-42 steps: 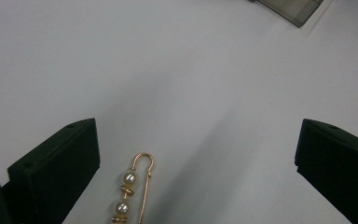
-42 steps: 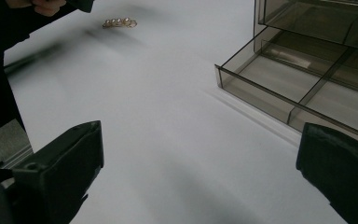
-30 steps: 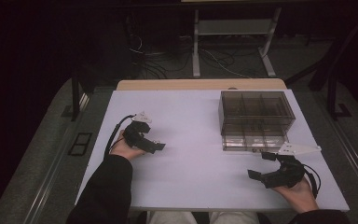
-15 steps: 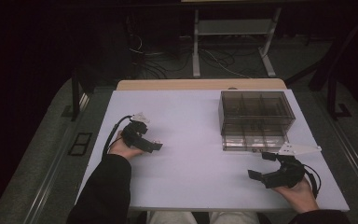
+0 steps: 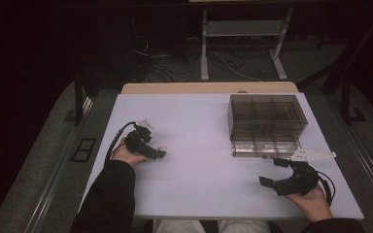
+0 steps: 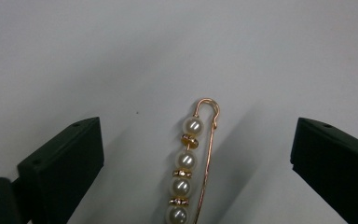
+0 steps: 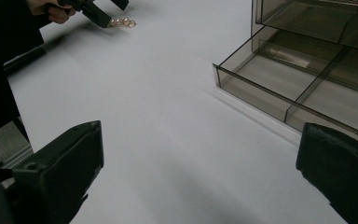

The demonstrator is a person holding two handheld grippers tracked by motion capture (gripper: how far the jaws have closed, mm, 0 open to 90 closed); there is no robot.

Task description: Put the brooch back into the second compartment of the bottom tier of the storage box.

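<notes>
A gold safety-pin brooch strung with several pearls lies flat on the white table. My left gripper is open, one jaw on either side of the brooch and neither touching it. From above, the left gripper rests at the table's left with the brooch at its tips. The right gripper is open and empty near the front right, just before the box's open drawer. In the right gripper view the brooch lies far off by the other hand.
A smoky clear plastic drawer box stands at the back right, its bottom drawer pulled out with divided compartments. A white three-cornered plate rides on the right gripper. Bare table surface lies between the hands.
The left gripper has shifted slightly back toward the person. The right gripper has hardly moved.
</notes>
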